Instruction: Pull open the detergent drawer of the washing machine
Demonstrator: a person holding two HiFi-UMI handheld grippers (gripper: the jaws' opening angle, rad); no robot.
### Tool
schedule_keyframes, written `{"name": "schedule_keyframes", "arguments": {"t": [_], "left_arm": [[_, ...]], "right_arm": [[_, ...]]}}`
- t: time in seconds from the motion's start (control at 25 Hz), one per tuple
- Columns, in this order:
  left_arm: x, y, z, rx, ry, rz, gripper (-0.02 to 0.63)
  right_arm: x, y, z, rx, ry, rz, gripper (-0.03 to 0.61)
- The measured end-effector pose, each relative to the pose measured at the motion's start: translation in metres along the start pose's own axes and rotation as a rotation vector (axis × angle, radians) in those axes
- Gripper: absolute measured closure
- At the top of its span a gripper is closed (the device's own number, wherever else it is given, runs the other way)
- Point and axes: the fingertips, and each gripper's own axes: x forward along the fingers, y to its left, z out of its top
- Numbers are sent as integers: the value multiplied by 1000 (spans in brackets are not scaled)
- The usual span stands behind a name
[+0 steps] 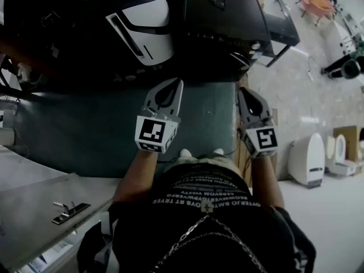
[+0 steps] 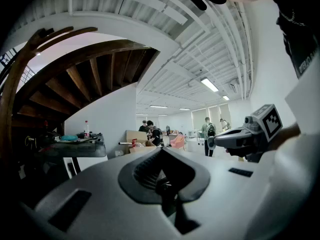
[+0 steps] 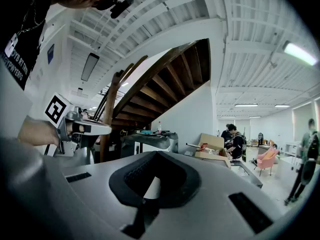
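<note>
Both grippers are held out level in front of my body with nothing in them. In the head view my left gripper (image 1: 177, 84) and right gripper (image 1: 243, 93) are side by side over a dark teal surface (image 1: 85, 135), jaws shut. A white machine with a dark band and a slot (image 1: 145, 30) stands beyond them, well apart from both; I cannot make out a detergent drawer on it. The left gripper view shows its own shut jaws (image 2: 161, 151) and the right gripper (image 2: 235, 139) beside them. In the right gripper view the shut jaws (image 3: 154, 156) point into the room, with the left gripper (image 3: 87, 129) at left.
A black cabinet (image 1: 227, 10) stands beside the white machine. White toilets (image 1: 310, 158) sit on the floor at right, and a pink chair (image 1: 318, 1) far back. A grey panel with a metal handle (image 1: 68, 209) lies at lower left. A wooden staircase (image 3: 165, 74) rises overhead; people stand far off.
</note>
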Motion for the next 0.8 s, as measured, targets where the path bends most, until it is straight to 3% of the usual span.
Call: {"name": "schedule_keyframes", "arguments": {"t": [0.8], "left_arm": [[-41, 30, -6, 6, -26, -6, 610]], "right_arm": [[0, 47, 24, -21, -48, -8, 578]]}}
